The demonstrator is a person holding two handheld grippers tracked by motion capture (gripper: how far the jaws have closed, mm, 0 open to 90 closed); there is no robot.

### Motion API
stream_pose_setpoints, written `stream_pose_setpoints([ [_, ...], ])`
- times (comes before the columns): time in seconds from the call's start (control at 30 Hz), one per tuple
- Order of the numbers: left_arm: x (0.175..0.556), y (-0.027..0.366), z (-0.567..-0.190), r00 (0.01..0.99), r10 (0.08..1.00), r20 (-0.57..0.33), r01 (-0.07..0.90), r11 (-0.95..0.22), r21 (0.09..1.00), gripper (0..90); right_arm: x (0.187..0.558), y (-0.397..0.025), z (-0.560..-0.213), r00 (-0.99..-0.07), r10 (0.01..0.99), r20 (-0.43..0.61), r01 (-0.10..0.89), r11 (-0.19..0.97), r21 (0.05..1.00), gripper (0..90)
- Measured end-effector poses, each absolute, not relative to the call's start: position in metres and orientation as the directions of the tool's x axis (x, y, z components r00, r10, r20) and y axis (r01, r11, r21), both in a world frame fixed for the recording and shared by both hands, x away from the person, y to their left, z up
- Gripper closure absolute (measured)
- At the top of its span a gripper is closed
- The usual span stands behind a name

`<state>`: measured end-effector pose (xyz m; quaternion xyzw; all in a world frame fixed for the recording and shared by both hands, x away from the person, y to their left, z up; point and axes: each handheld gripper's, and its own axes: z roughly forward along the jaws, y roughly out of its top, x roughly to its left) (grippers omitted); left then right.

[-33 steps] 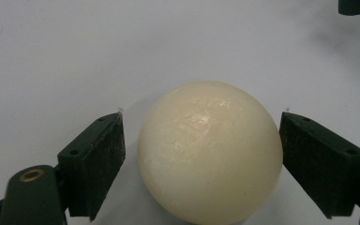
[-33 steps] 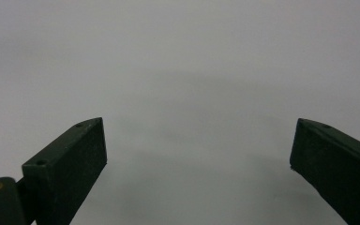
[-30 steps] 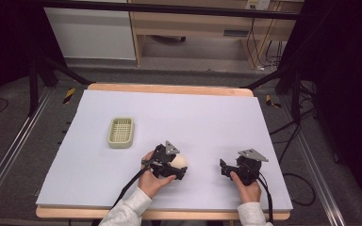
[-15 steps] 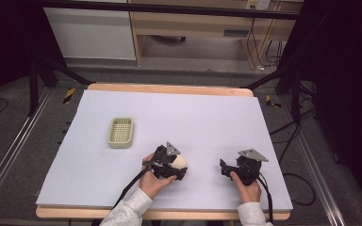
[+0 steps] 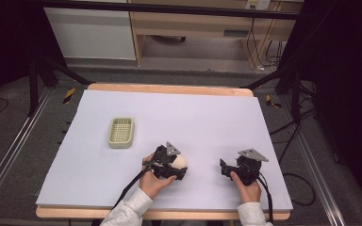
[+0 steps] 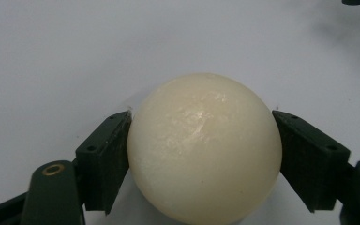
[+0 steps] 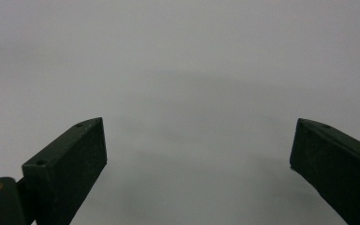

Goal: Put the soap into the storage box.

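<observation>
Because the ball (image 6: 205, 150) is round, smooth and hard, I think it could slip, so my left gripper (image 6: 201, 154) squeezes its middle, low on the table (image 5: 207, 117). My right gripper (image 7: 197, 154) is open, holding nothing.

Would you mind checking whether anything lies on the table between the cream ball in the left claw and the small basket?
Nothing visible does. The left claw is shut on the cream ball, and only bare lavender table surface lies between it and the small basket up and to the left in the high view.
</observation>
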<state>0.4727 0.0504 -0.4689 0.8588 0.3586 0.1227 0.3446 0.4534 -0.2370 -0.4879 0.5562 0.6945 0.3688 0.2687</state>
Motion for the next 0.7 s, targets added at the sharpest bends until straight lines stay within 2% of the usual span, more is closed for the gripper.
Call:
stream_pose_setpoints([
  [0.7, 0.471, 0.057, -0.458, 0.717, 0.695, -0.046, 0.532, -0.503, 0.681, 23.5, 0.453, -0.237, -0.488, -0.236, 0.971, 0.034, 0.573, 0.111, 0.812, 4.5],
])
